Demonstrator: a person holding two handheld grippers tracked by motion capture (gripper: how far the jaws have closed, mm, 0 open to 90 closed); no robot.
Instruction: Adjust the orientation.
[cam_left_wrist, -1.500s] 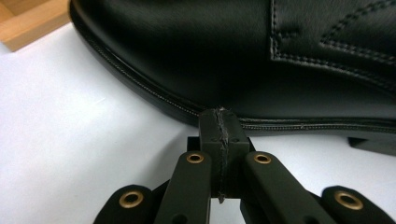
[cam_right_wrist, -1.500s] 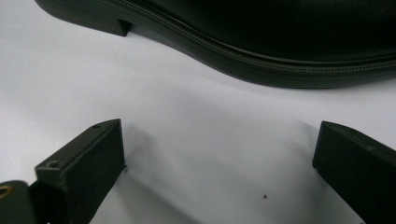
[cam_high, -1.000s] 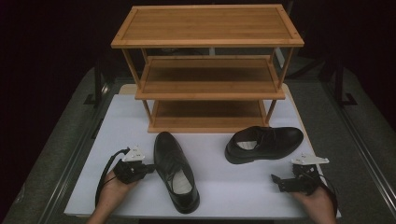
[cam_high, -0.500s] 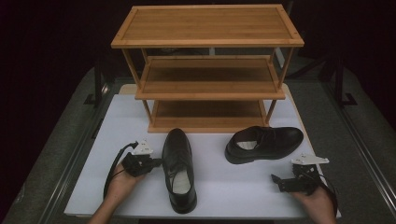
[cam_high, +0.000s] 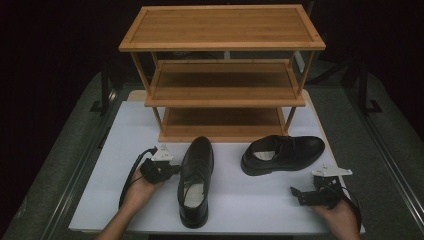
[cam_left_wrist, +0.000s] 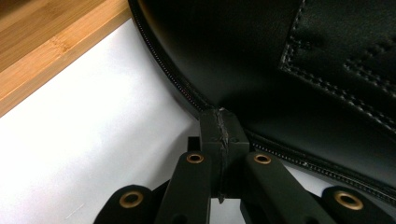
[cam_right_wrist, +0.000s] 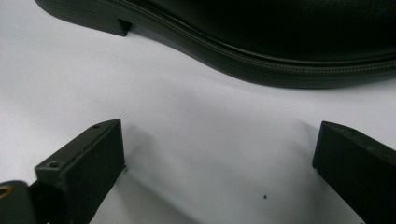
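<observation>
**Shoe shelving: barely started, left gripper nudging first shoe**

Landmark: wooden rack (cam_high: 222, 75), three shelves, at the far side of the white board (cam_high: 120, 150). All shelves look bare, so by my read nothing is stowed yet and both shoes are left to do.

Near shoe (cam_high: 195, 180): black dress shoe just in front of the rack, left of its centre, toe towards the bottom shelf, heel towards the person. Upright on the board, not lifted.

Second shoe (cam_high: 282, 154): also in front of the rack, right of centre, lying crosswise with its toe to the right, close to the rack's front right leg. Untouched.

Left gripper (cam_high: 172, 170): in front of the rack's left end, jaws pressed together with nothing between them. In the left gripper view the closed tips butt against the near shoe's sole edge (cam_left_wrist: 205, 100), with the rack's base plank (cam_left_wrist: 51, 46) at top left. Looks like a push to square the shoe up, not a grasp.

Right gripper (cam_high: 296, 192): in front of the rack's right end, low over the board, jaws spread wide and empty. The right gripper view looks along the board at the second shoe's side and heel (cam_right_wrist: 107, 21), still apart from it.

Obstructions: rack uprights narrow the shelf openings; the crosswise shoe likely needs turning before it goes in. Board around both shoes is otherwise free. Grey floor (cam_high: 360, 130) and dark stands (cam_high: 362, 90) flank the rack, out of the work area.
</observation>
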